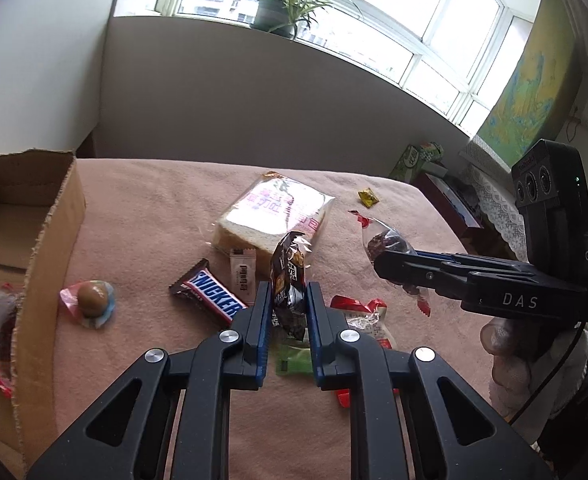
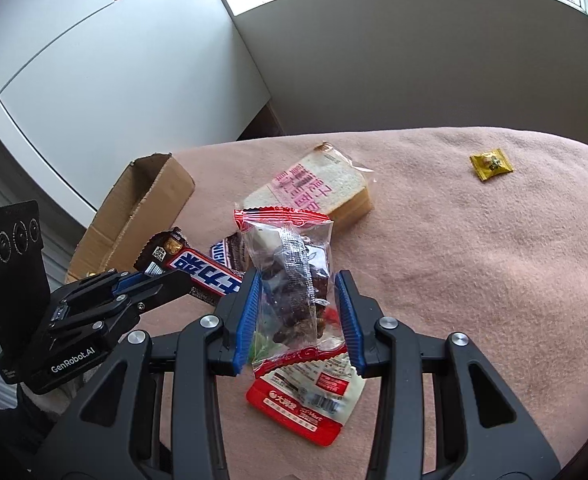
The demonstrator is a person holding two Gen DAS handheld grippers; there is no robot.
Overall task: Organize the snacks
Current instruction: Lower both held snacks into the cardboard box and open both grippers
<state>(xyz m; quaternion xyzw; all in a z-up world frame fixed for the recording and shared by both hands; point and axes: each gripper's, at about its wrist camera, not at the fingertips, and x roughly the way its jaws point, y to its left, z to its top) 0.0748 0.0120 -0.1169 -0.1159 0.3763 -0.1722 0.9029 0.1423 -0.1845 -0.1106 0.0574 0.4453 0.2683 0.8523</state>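
A matt, fuzzy pink cloth [image 2: 474, 240] is covering the worktop. Left of the bread pack [image 1: 273, 216], in glossy clear film, a rough, torn-edged cardboard box [image 1: 49, 240] is sitting. The Snickers bar [image 1: 209, 292] beside the bread is showing shiny printed plastic. The left gripper [image 1: 287, 300], matt black plastic with ribbed blue pads and bright metal pins, is pinching a glossy dark wrapper [image 1: 289, 276]; the right gripper [image 2: 298, 312] is pinching crinkly clear film [image 2: 289, 264].

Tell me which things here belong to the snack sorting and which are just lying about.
Job:
- dark chocolate bar in the left tongs
- clear packet of dark fruit in the right tongs
- cardboard box
- Snickers bar
- wrapped bread
- yellow candy
- red-and-white pouch

Lying about:
- potted plant
- wall map
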